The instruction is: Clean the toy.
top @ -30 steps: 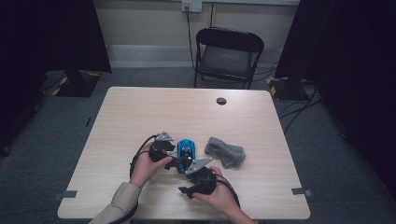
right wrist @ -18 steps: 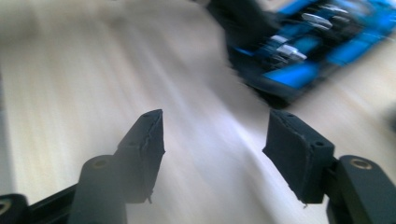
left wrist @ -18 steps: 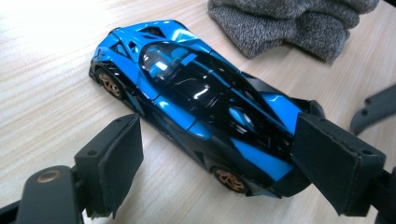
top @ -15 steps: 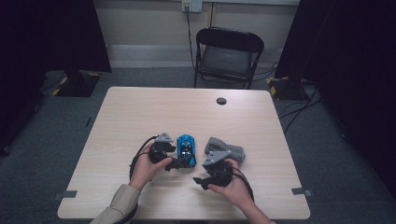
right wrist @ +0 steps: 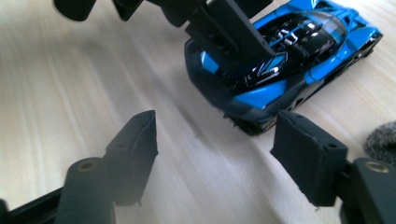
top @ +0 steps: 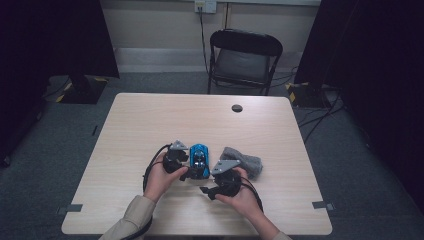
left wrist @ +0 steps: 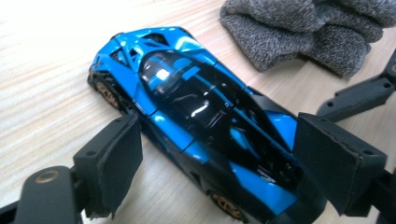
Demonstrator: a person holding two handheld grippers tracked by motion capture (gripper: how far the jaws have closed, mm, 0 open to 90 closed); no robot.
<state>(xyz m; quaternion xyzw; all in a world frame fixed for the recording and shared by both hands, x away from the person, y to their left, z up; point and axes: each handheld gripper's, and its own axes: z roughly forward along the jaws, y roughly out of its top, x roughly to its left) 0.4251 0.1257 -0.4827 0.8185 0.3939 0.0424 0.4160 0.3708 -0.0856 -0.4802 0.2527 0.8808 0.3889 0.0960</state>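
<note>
Two claws near one blue toy car (top: 200, 160), upright on its wheels toward 6 o'clock of the bench (top: 150, 120), lengthwise 12 to 6. Left claw (top: 185, 174) astride the car's near end from 9 o'clock, half-spread; cannot tell whether the pads bite. Right claw (right wrist: 217, 128) at the car's 5 o'clock, spread with nothing between, jaws just now opening wider. Likely trouble: a loose or skewed hold letting the car roll or twist away; a sweep toward 3 o'clock snagging the grey knitted cloth (top: 245, 161).
</note>
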